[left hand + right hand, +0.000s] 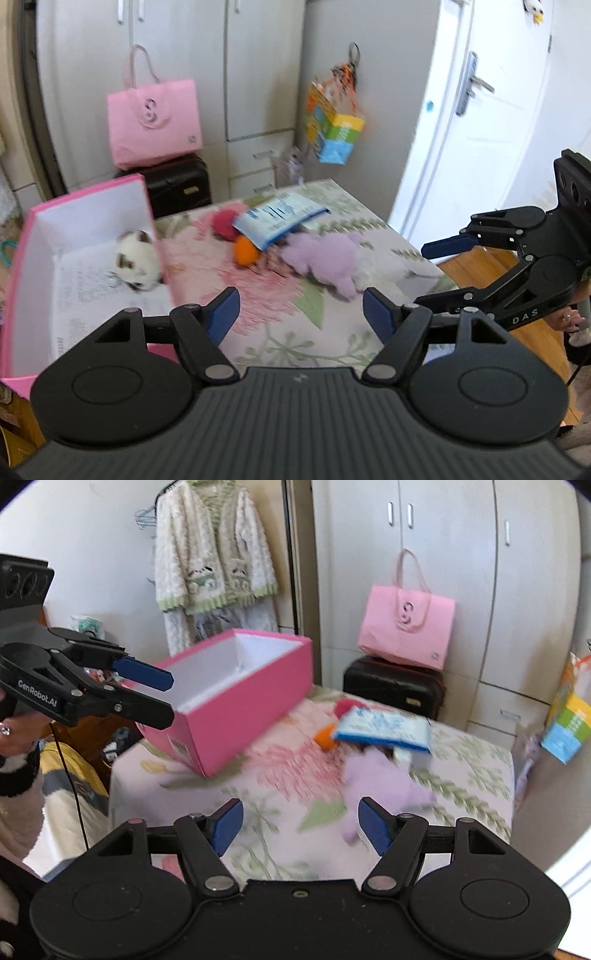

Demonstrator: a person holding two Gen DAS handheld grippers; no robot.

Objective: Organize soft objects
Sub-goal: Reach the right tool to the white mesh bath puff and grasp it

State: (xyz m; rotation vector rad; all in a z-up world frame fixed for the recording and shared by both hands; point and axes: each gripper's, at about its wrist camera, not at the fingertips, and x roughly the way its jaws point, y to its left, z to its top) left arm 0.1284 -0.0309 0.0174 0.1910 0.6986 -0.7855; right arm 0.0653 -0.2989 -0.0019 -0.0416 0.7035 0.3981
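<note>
Both grippers empty right now: left gripper (300, 306) with jaws standing well apart over the flowered cover, nothing between the blue pads; right gripper (301, 825) same story, jaws wide, only bedspread (476, 771) in the gap, purple plush (384, 775) just past the right pad but not touched.

Task stuff: pink box (88, 195) parked at the left edge of the bed, white-and-brown plush (138, 260) already inside near its right wall. Rest of the pile toward the far edge: red ball (224, 222), orange ball (244, 251), purple one lying nearest, all bunched together and touching.

Possible trouble from here:
- Blue-and-white packet (280, 221) lying on top of the pile, covering parts of both balls. Grabbing a ball first probably drags it along or flips it off the far edge.
- Balls round, cover soft and sloped, so a sloppy pinch likely squirts one away, maybe off the bed.
- Both tools close to each other near the right edge, easy to bump if both go for the purple plush.
- Box near the left edge, a shove during a drop could tip it.

Around: pink tote (406, 627) on a black case (395, 686) behind the far edge, colourful bag (332, 129) hanging off the wardrobe. None of it in the way. Lots of blur, so small details hard to tell.
</note>
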